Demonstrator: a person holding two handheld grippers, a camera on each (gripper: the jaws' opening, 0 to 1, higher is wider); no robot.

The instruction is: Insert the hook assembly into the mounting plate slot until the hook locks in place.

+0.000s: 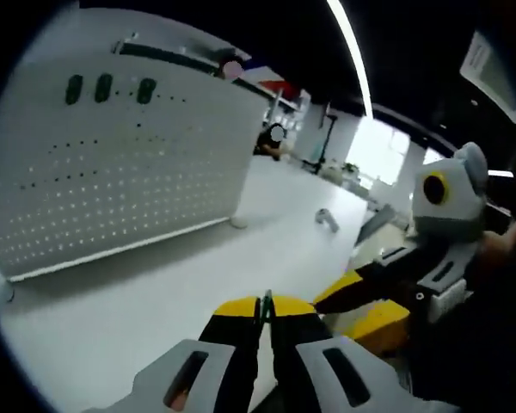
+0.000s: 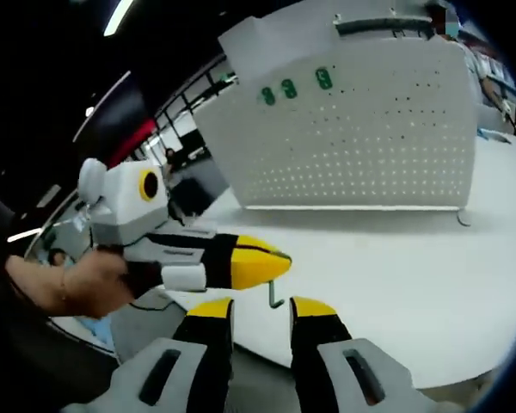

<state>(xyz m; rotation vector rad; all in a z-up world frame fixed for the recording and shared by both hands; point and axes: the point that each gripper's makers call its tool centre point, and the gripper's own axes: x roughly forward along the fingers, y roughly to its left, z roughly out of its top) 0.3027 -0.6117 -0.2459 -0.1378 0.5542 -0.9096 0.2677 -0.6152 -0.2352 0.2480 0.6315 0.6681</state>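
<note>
Metal hook (image 2: 276, 295) clenched in left gripper (image 2: 279, 258), right gripper (image 2: 261, 311) jaws released beneath it, white pegboard (image 2: 361, 129) upright on far table (image 2: 464, 267).

Both views looked low across the white table (image 1: 112, 318) toward the upright pegboard (image 1: 120, 163), sharing it; the left gripper view sat nearer, each catching the other gripper.

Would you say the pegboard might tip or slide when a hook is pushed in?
Possibly: the pegboard stands upright on small feet, so a firm push may tip it. The table looks smooth, so it may slide.
</note>
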